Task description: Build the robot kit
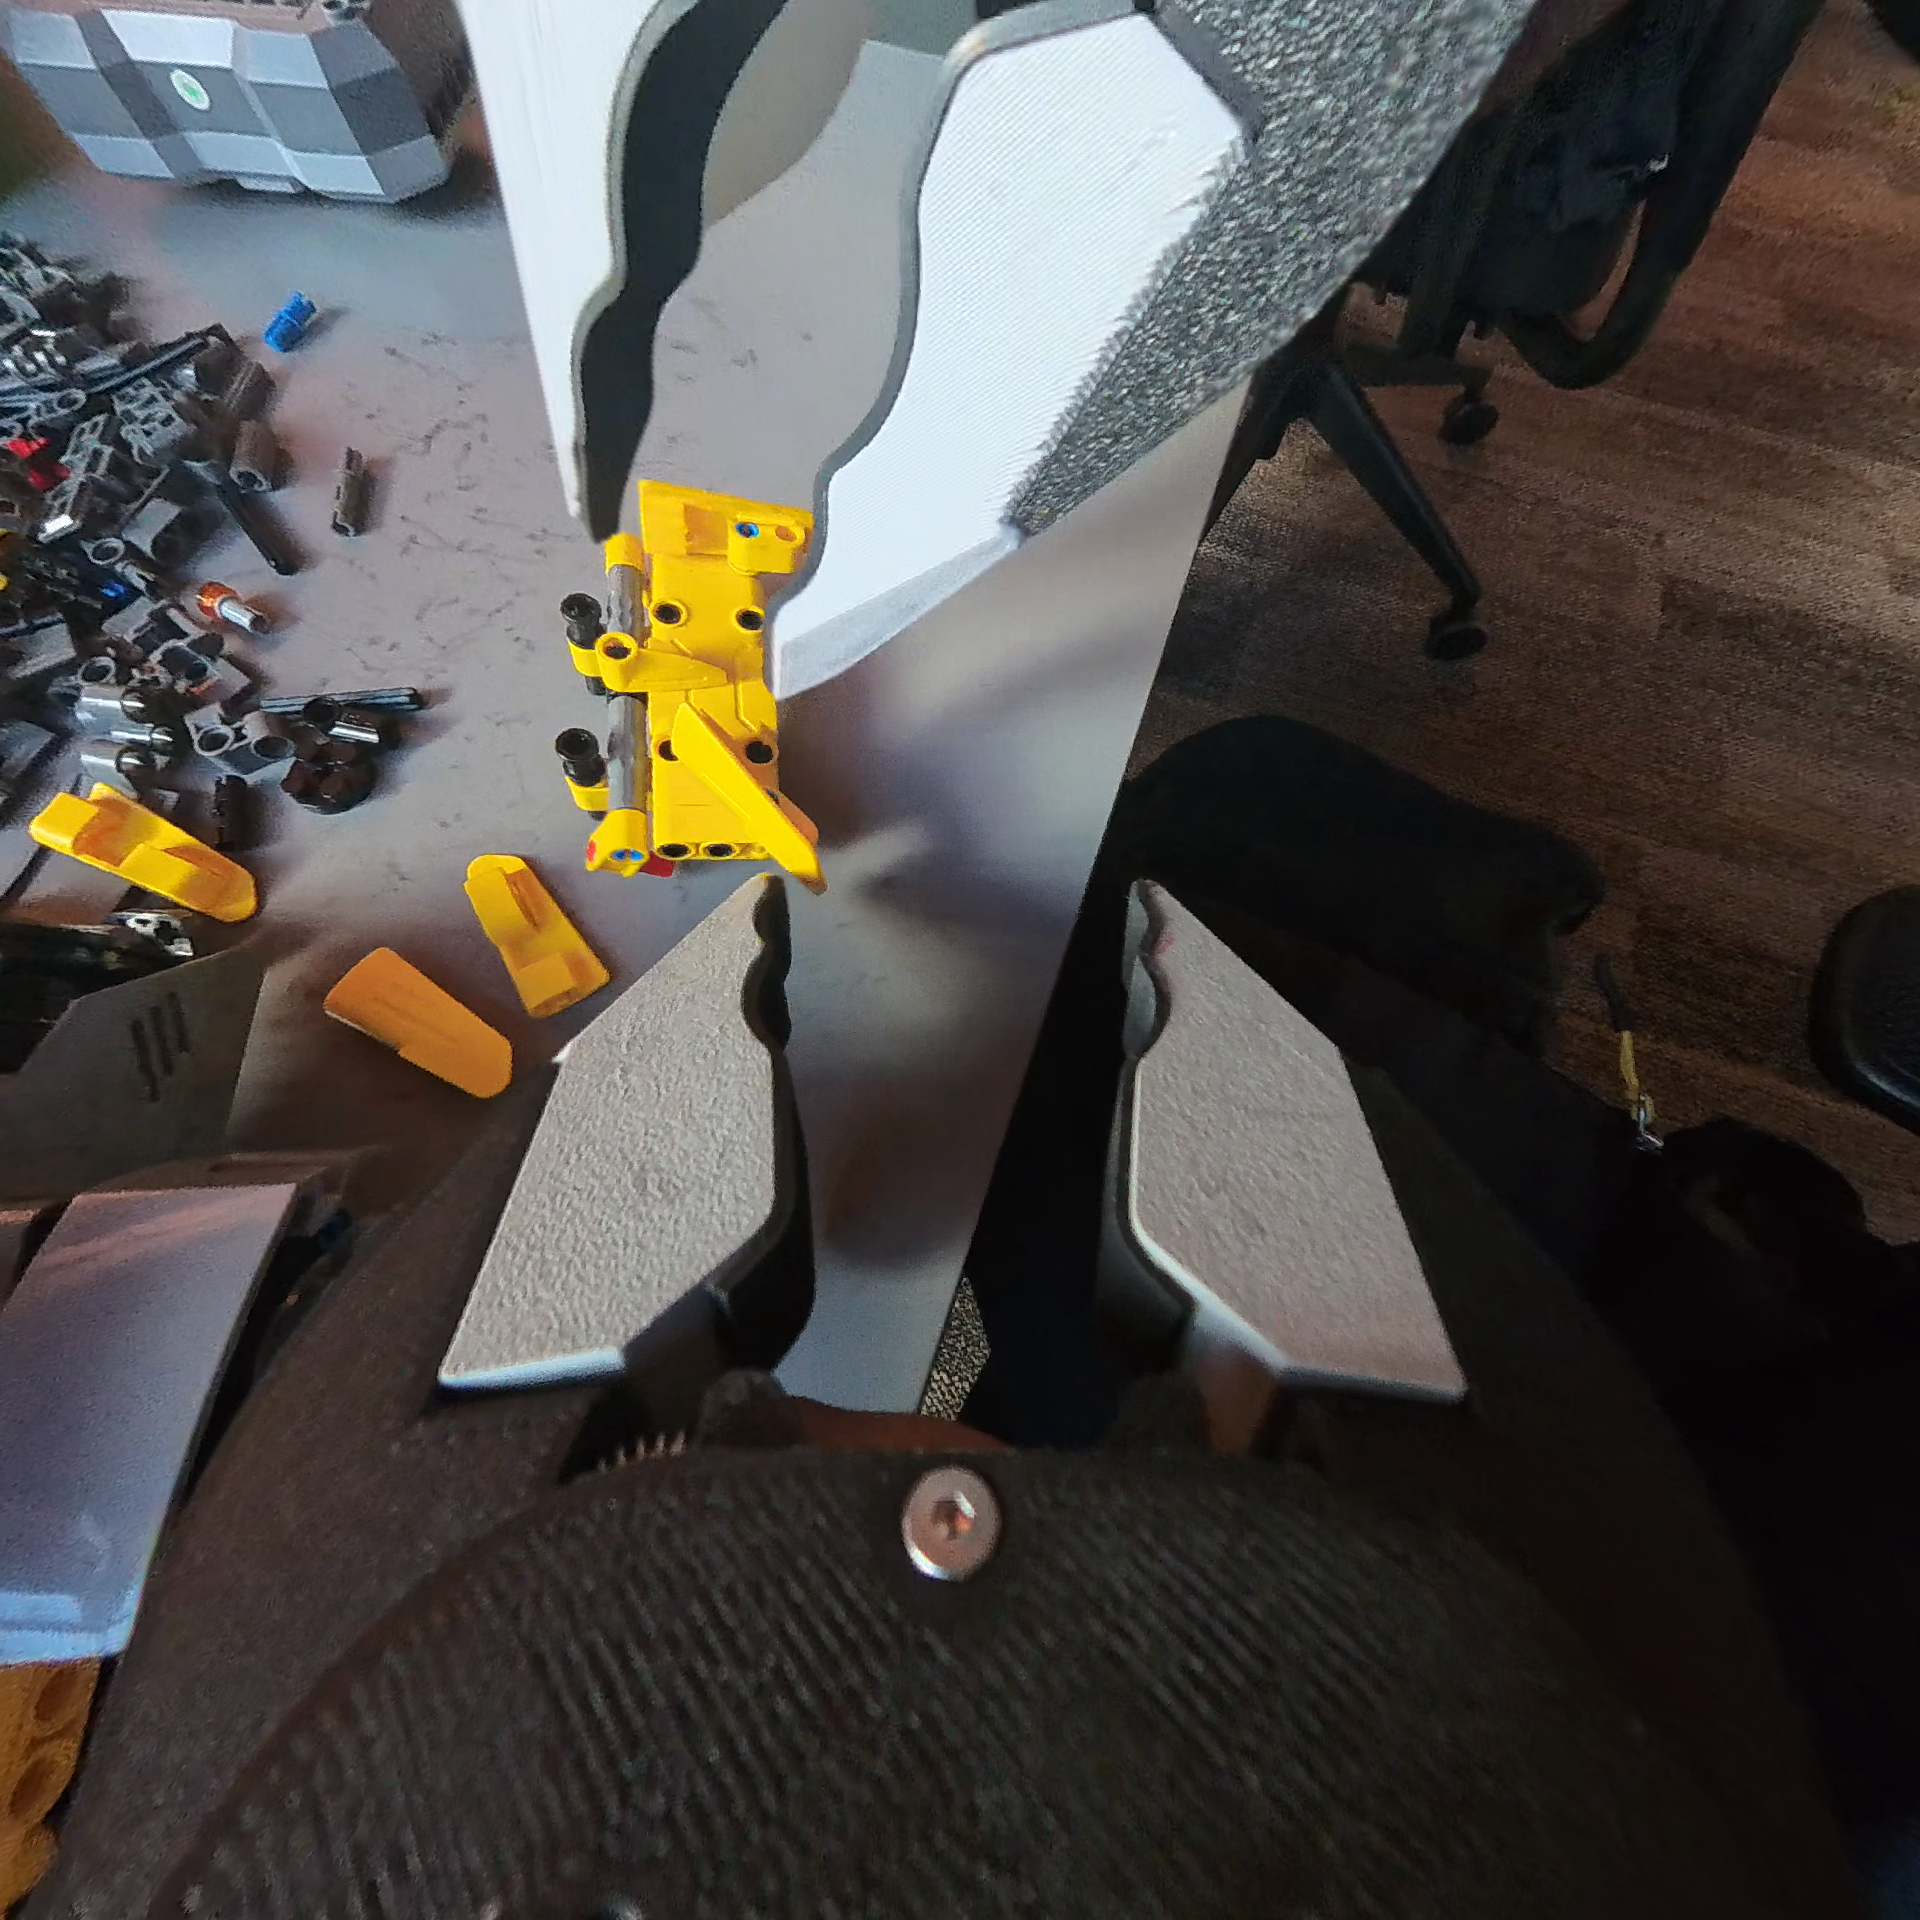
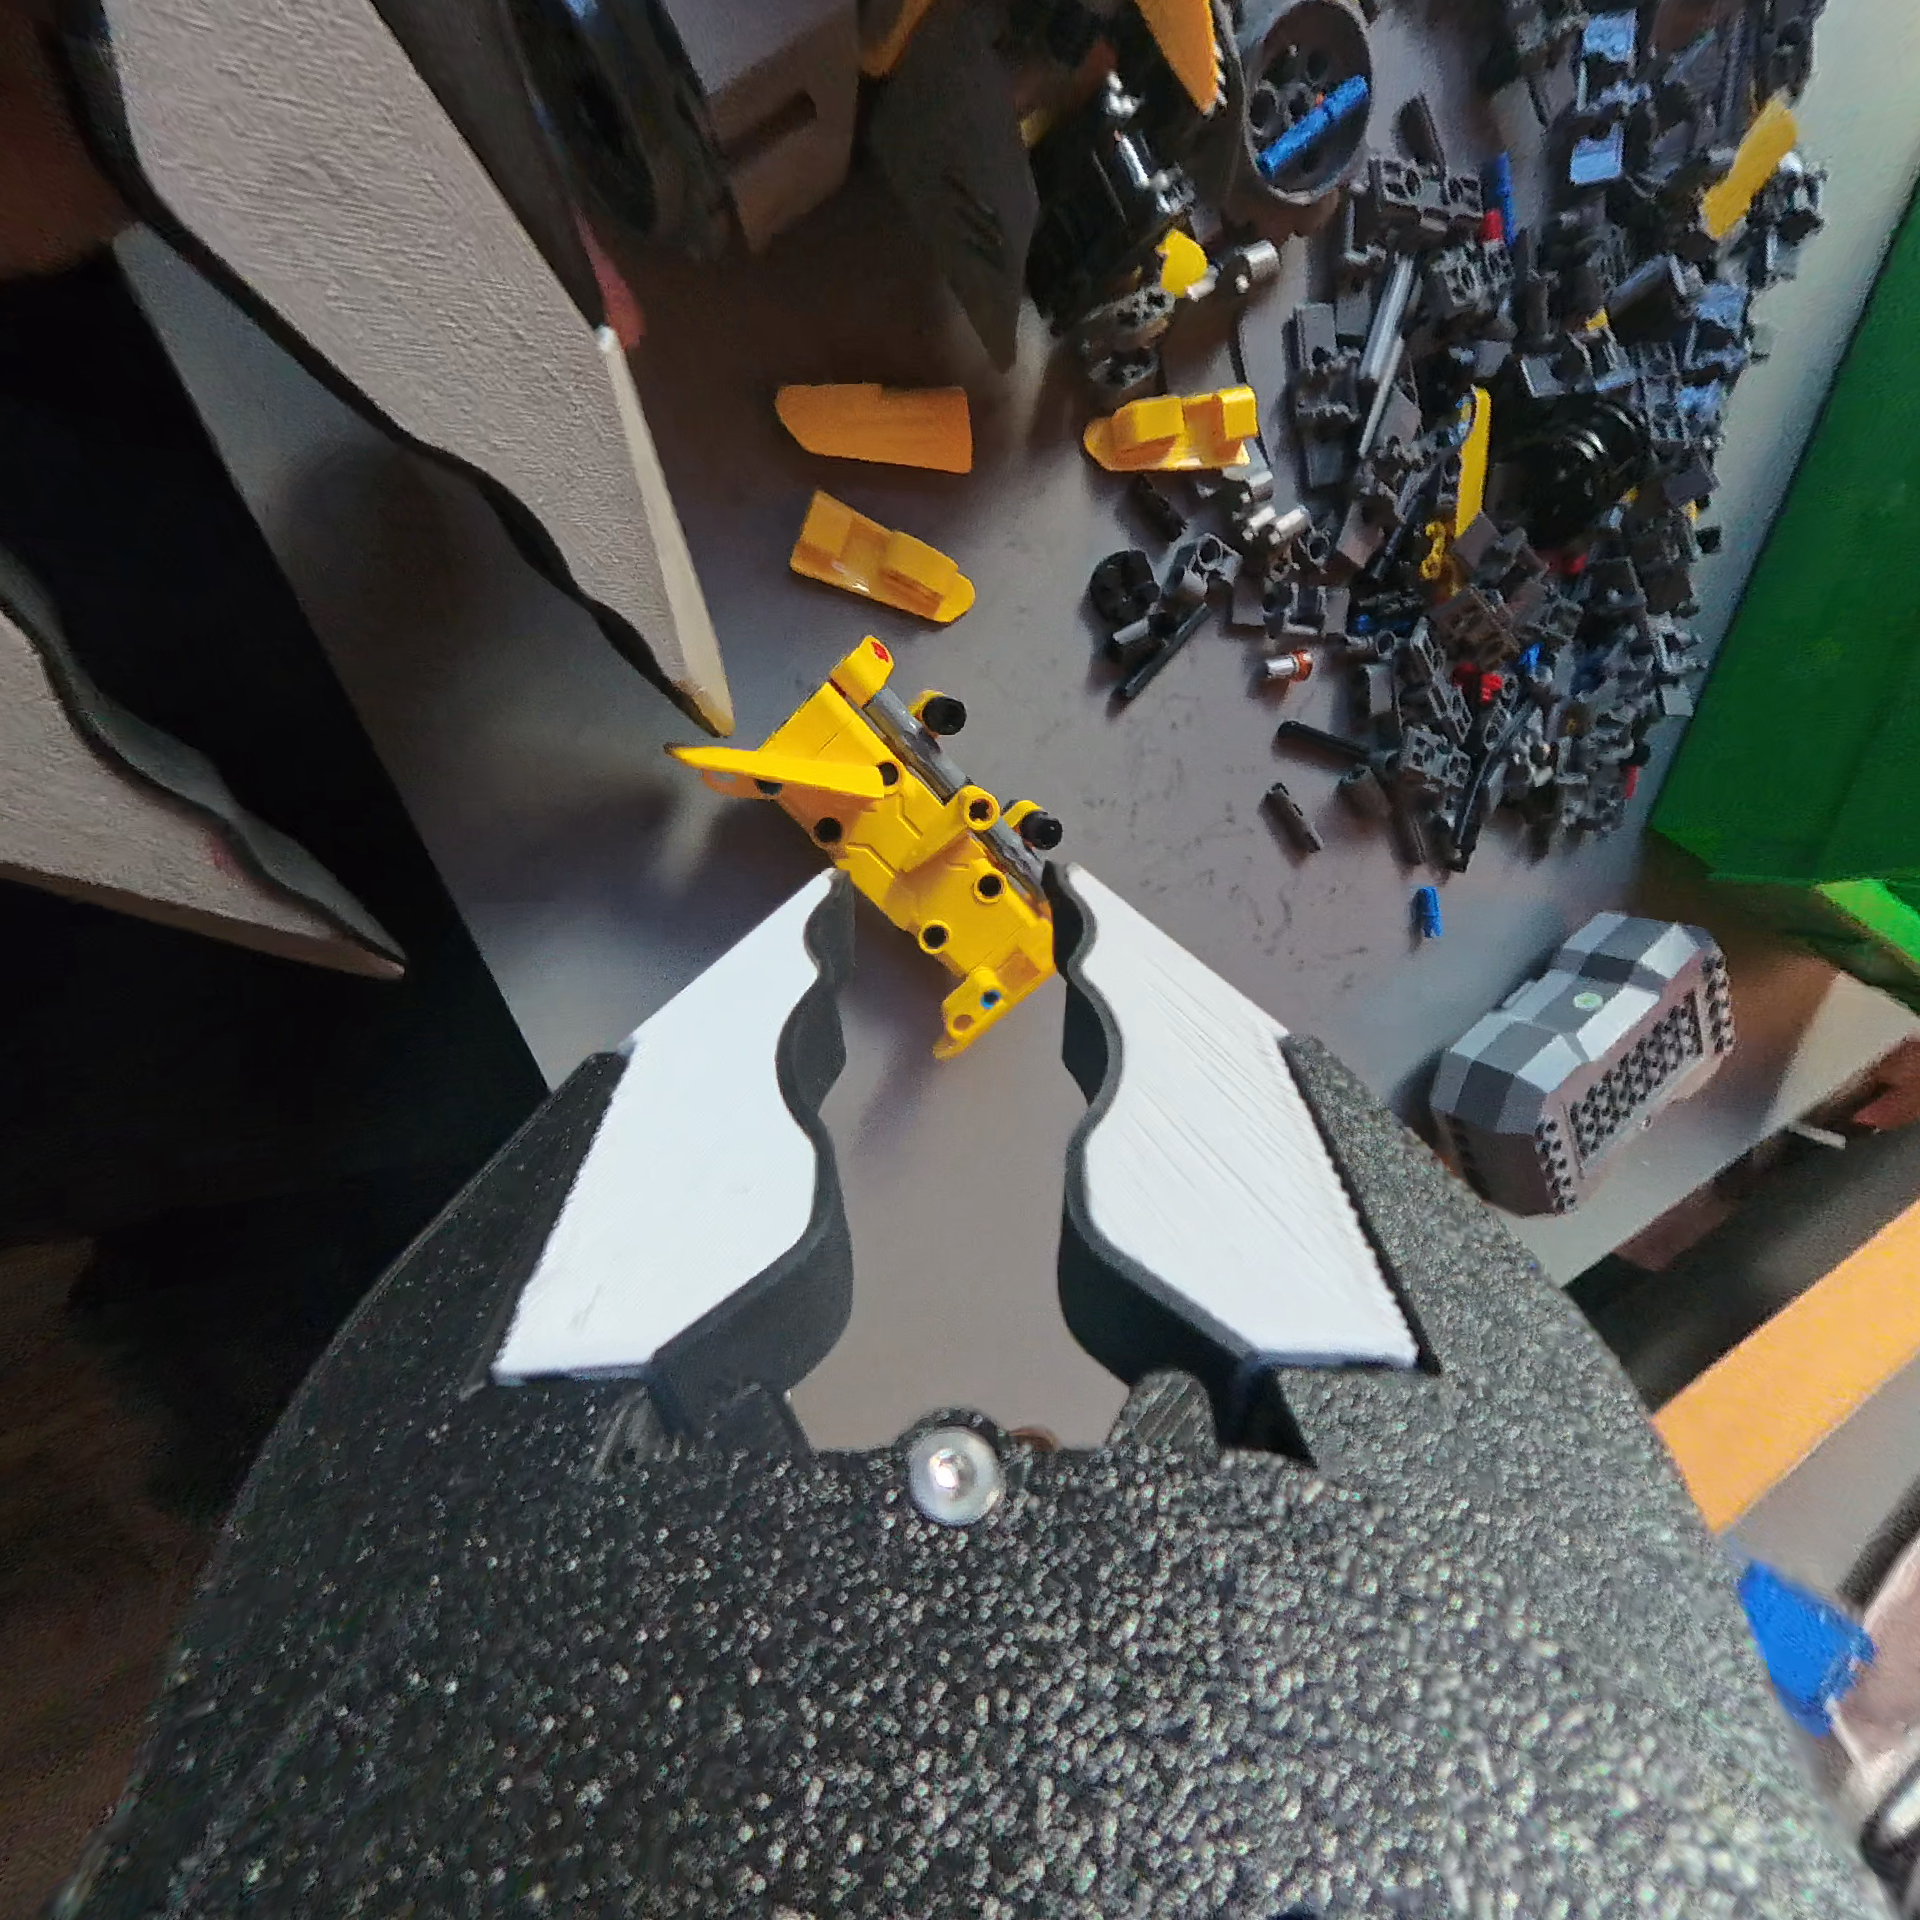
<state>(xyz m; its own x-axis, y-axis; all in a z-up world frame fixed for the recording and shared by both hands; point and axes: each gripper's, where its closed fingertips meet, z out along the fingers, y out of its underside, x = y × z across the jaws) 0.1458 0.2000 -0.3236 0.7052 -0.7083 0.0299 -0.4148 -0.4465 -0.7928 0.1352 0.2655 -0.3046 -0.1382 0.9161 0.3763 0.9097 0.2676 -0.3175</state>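
My right gripper [image 2: 945, 878], with white fingers, is shut on a yellow brick assembly [image 2: 914, 831] with black pins and holds it above the grey table [image 2: 1195, 914]. In the left wrist view the right gripper [image 1: 707, 520] comes in from the top and pinches the assembly [image 1: 696, 675] at its upper end. My left gripper [image 1: 956, 888], with grey fingers, is open and empty. Its left fingertip [image 1: 764, 894] is right at the assembly's lower wedge; I cannot tell whether they touch. The left gripper also shows in the right wrist view [image 2: 556, 842] at the upper left.
Three loose yellow wedge panels [image 1: 530, 935] lie beside a big pile of dark small bricks [image 1: 125, 520]. A grey faceted box [image 2: 1579, 1070] and a small blue piece [image 2: 1425, 912] sit on the table. A green bin [image 2: 1818, 675] stands at the right. The table edge [image 1: 1143, 727] drops to the floor and a chair [image 1: 1392, 488]. My right gripper is the nearer one to the small blue piece [image 2: 1425, 912]: about 15 cm, against 20 cm. Look for it in the left wrist view [image 1: 296, 331] too.
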